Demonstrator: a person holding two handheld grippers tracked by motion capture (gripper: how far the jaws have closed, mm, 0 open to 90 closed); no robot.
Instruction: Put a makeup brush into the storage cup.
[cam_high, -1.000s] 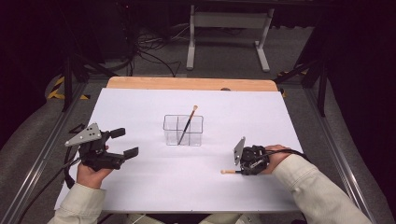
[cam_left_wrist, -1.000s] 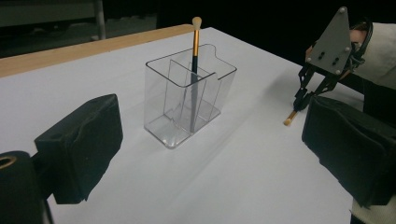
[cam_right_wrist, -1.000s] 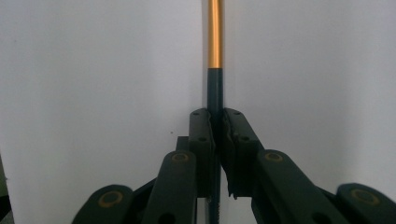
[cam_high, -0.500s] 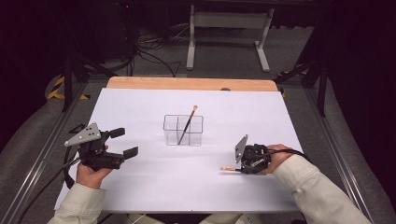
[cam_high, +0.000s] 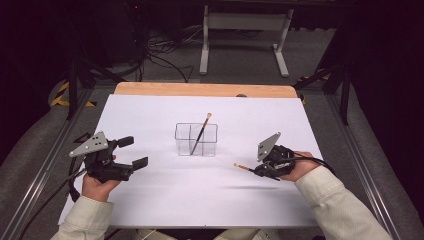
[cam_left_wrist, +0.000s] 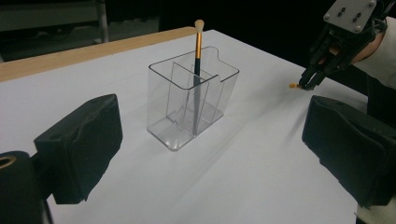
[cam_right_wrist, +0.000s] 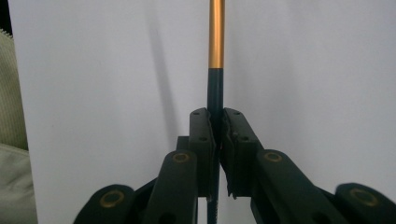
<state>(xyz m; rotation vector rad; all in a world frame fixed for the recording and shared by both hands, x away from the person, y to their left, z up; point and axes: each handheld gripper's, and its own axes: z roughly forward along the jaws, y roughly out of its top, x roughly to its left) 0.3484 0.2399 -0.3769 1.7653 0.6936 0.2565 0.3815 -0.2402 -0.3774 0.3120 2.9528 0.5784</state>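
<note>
Your right gripper (cam_right_wrist: 217, 122) fingers clench the brush (cam_right_wrist: 215, 60) mid-handle: light, stiff, slick; hold firm near the ferrule. Left gripper (cam_left_wrist: 210, 149) fingers released.

Bright, evenly lit table; dark surroundings.

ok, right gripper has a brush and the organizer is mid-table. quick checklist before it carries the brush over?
1. Grip on the held brush: ok. The right gripper is shut on its dark handle.
2. Brush off the table: cannot tell. In the high view its tip sits just over the white sheet.
3. Free slot in the clear organizer: ok. One standing brush occupies a rear compartment; the others look empty.
4. Path to the organizer: ok. Nothing lies between them.
5. Left gripper out of the way: ok. It is open, beside the organizer, holding nothing.
6. Organizer steadied: not ok. Nothing holds it.
</note>
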